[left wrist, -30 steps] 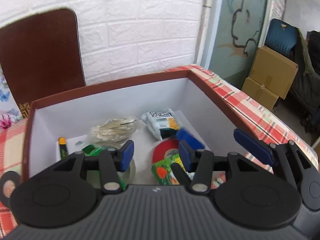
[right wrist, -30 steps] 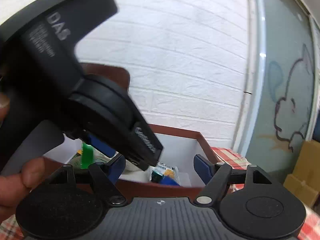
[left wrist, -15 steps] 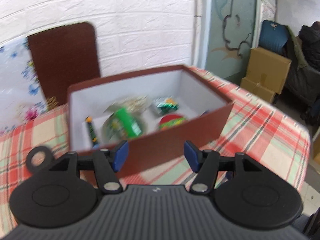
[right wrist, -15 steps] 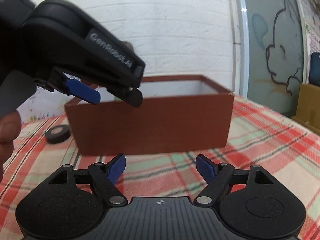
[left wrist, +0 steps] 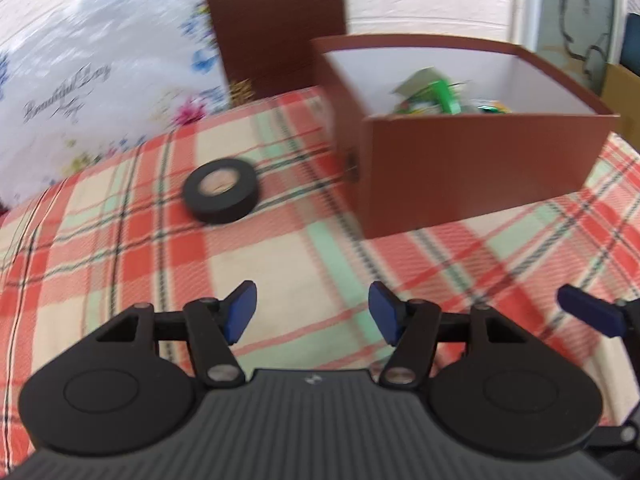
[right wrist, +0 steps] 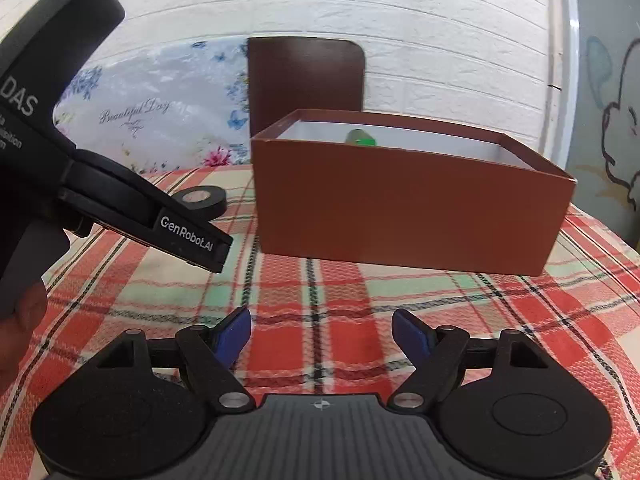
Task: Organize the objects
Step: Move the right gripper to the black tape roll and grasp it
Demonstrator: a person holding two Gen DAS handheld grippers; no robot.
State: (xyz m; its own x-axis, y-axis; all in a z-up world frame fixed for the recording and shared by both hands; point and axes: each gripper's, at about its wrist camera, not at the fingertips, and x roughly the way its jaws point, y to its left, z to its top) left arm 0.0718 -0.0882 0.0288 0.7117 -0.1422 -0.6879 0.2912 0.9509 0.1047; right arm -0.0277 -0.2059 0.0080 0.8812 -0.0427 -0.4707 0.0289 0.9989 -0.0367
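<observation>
Red, cream and green plaid cloth (left wrist: pixel 280 248) is covering the table in both wrist views. On it a brown cardboard box (right wrist: pixel 408 208), white inside, is sitting open-topped, with a jumble of green packets (left wrist: pixel 436 96) showing over its rim. A dark brown board (right wrist: pixel 306 80) is leaning against the white brick wall behind the box, at about twelve o'clock from it. A roll of black tape (left wrist: pixel 221 191) is lying flat on the cloth, at about nine o'clock from the box and apart from it. The left gripper (left wrist: pixel 312 314) is hovering over bare cloth with its blue-padded jaws parted and nothing between them, having just been opening. The right gripper (right wrist: pixel 321 336) is likewise standing agape and empty above the plaid, its jaws having just been widening, well short of the box.
</observation>
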